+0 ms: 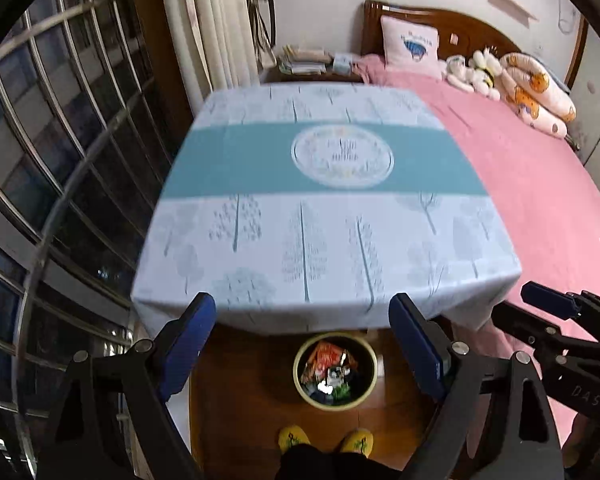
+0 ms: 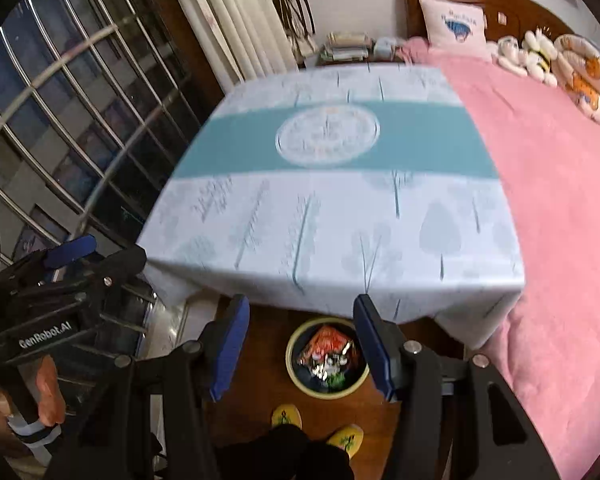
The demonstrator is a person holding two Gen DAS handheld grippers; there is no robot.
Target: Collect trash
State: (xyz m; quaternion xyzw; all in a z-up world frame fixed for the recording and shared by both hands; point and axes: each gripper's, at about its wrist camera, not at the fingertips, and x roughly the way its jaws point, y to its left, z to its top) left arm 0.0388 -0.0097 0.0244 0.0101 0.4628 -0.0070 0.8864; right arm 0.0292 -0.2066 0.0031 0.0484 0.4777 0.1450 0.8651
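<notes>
Left gripper point(image 1: 302, 344): jaws spread wide, blue pads well apart, nothing between them. Seen in the right wrist view at 9 o'clock, with a hand point(image 2: 46, 396) wrapped on its grip.

Right gripper point(image 2: 298, 344): jaws parted to a middling gap, nothing held; only floor and bin show between the pads. In the left wrist view it enters from 3 o'clock.

Trash bin point(image 1: 335, 372): round, pale rim, dark inside, standing on the brown wood floor point(image 1: 240, 400) just below the table's near edge, at 6 o'clock from the table's centre. Trash point(image 1: 328, 364) lies inside it: crumpled wrappers, orange-red on top, something silver and green lower down. Blur makes single pieces hard to separate, possibly four or five.

Table point(image 1: 260, 240): covered with a white cloth printed with grey trees and a teal band bearing a round emblem. Top bare.

Two yellow slippers point(image 1: 294, 438) at 6 o'clock of the bin, toes toward it.

Pink bed point(image 1: 540, 184) touching the table's side at 3 o'clock; pillow and soft toys at its head. Barred window point(image 1: 60, 140) at 9 o'clock, curtain point(image 1: 216, 20) at 11.
</notes>
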